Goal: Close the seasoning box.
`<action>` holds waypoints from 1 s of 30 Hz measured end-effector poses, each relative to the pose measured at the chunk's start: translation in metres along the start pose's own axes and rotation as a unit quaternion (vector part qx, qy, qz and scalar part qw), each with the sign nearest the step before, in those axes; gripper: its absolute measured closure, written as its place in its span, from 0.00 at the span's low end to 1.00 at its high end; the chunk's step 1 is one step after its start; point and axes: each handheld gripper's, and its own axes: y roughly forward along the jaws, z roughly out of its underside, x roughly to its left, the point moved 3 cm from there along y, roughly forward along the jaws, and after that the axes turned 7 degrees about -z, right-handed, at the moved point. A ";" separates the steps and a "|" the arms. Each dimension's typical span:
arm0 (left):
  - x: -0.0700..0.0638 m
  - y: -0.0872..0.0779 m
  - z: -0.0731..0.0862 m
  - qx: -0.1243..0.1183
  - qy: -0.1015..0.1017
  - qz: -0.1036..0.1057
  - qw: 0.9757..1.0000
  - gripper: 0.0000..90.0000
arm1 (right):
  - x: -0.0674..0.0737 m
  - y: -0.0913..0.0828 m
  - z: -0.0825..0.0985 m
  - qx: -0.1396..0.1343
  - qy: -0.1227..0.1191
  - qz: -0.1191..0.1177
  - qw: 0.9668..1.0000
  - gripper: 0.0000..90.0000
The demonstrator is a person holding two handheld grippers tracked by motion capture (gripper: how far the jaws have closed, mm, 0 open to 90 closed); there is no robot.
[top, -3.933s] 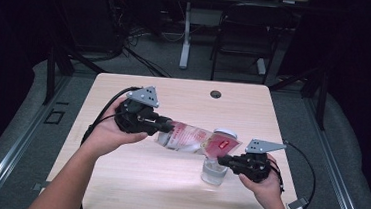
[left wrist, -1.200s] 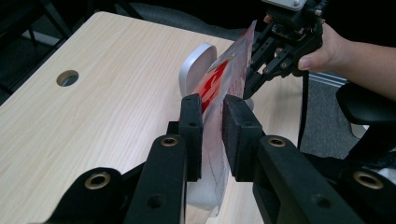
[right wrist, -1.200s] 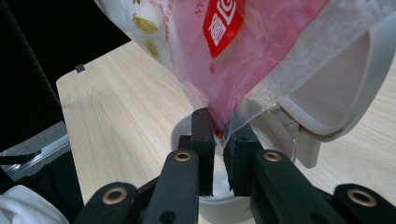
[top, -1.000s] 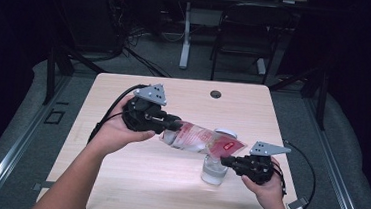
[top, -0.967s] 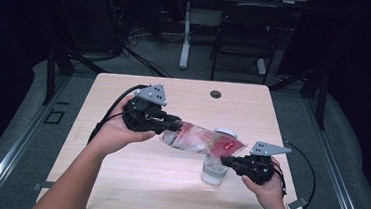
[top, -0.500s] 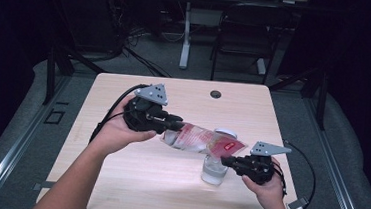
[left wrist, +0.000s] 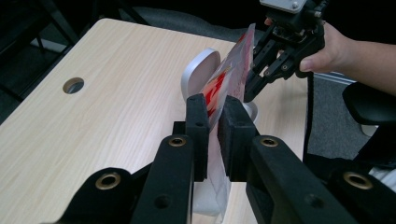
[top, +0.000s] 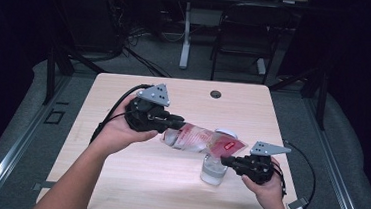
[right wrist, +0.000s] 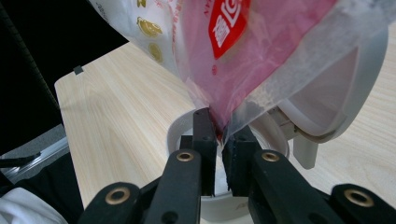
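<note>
Left hand-held gripper [top: 179,123] and right hand-held gripper [top: 225,161], jaws just closing further, clamped on opposite ends of a red-and-clear pouch [top: 202,139] above a lidded container [top: 213,170] near the table's [top: 117,179] right edge.

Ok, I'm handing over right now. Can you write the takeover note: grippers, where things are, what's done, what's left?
Left gripper: shut on the upper end of the bag, its jaws having just closed further.
Right gripper: shut on the bag's lower corner, also just tightened.
Bag: red and clear, held off the table, slanting down toward the right with its low corner over the open container. The container's white lid is flipped up behind it.
Done: bag gripped at both ends and lined up over the container.
Left: probably emptying the bag into it; whether anything has gone in cannot be told.
</note>
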 end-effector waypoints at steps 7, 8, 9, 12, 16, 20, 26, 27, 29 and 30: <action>-0.002 0.002 -0.004 0.004 0.009 -0.007 1.000 0.97 | 0.001 -0.001 -0.002 -0.006 0.000 -0.006 1.000 0.97; -0.001 0.001 -0.005 0.007 0.015 -0.009 1.000 0.97 | 0.001 -0.001 -0.001 -0.006 0.001 -0.005 1.000 0.97; -0.002 0.001 -0.006 0.005 0.014 -0.009 1.000 0.98 | 0.001 -0.001 -0.001 -0.007 0.000 -0.005 1.000 0.97; -0.001 0.001 -0.006 0.006 0.013 -0.008 1.000 0.99 | 0.000 -0.001 -0.001 -0.008 0.000 -0.004 1.000 0.96; -0.002 0.001 -0.007 0.001 0.015 -0.010 1.000 0.99 | -0.001 -0.001 -0.001 -0.007 0.000 -0.004 1.000 0.96; -0.003 0.000 -0.007 0.003 0.019 -0.004 1.000 1.00 | -0.003 -0.002 0.000 -0.007 -0.001 0.003 1.000 0.94; -0.005 -0.002 -0.008 0.004 0.024 0.006 1.000 1.00 | -0.005 -0.002 0.001 -0.007 0.003 0.009 1.000 0.90; -0.006 -0.002 -0.008 0.006 0.024 0.009 1.000 1.00 | -0.006 -0.002 0.001 -0.007 0.003 0.010 1.000 0.90; -0.007 -0.003 -0.008 0.008 0.027 0.011 1.000 1.00 | -0.006 -0.002 0.002 -0.007 0.004 0.011 1.000 0.89; -0.007 -0.003 -0.008 0.008 0.027 0.014 0.999 1.00 | -0.006 -0.002 0.002 -0.007 0.004 0.011 1.000 0.88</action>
